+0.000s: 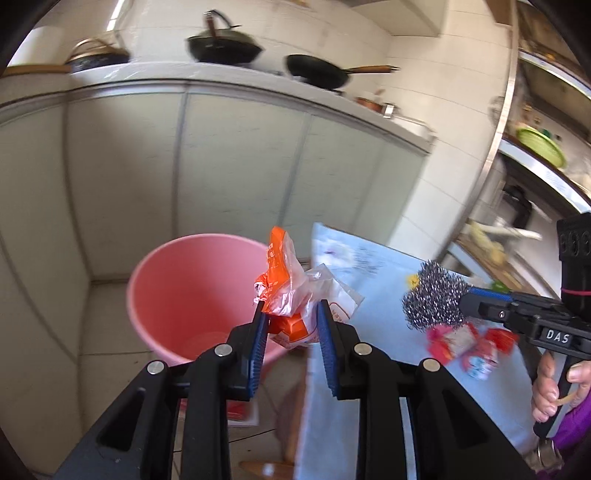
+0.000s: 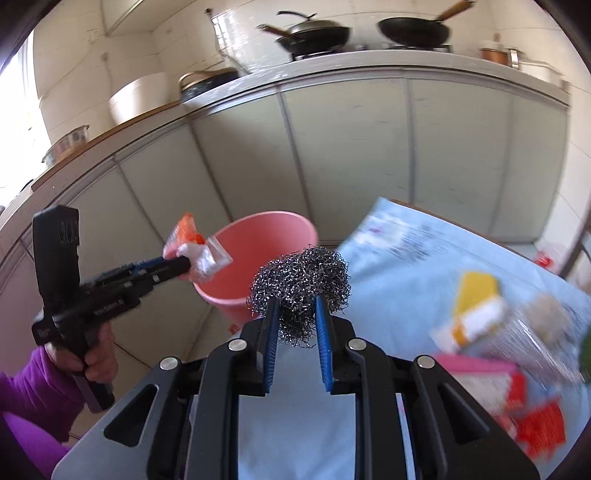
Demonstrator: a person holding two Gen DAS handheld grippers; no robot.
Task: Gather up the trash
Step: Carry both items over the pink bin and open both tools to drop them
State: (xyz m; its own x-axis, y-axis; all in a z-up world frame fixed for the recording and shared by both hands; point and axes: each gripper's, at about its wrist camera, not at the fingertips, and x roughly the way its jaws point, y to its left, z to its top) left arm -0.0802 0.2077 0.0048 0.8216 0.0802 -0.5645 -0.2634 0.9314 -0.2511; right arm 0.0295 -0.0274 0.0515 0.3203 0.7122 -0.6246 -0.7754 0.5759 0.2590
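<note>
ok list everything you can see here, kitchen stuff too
bucket: 1, pink, on the floor beside the table
wrapper: 1, orange and clear, in the left gripper by the bucket rim
scourer: 1, steel grey, in the right gripper above the table
table: 1, pale blue cover, right of the bucket
packets: several, yellow, white, pink and red, blurred, on the table
woks: 2, black, on the stove
cabinets: 1 row, pale grey-green, under the counter
left gripper: 1, black with blue pads
right gripper: 1, black with blue pads
</note>
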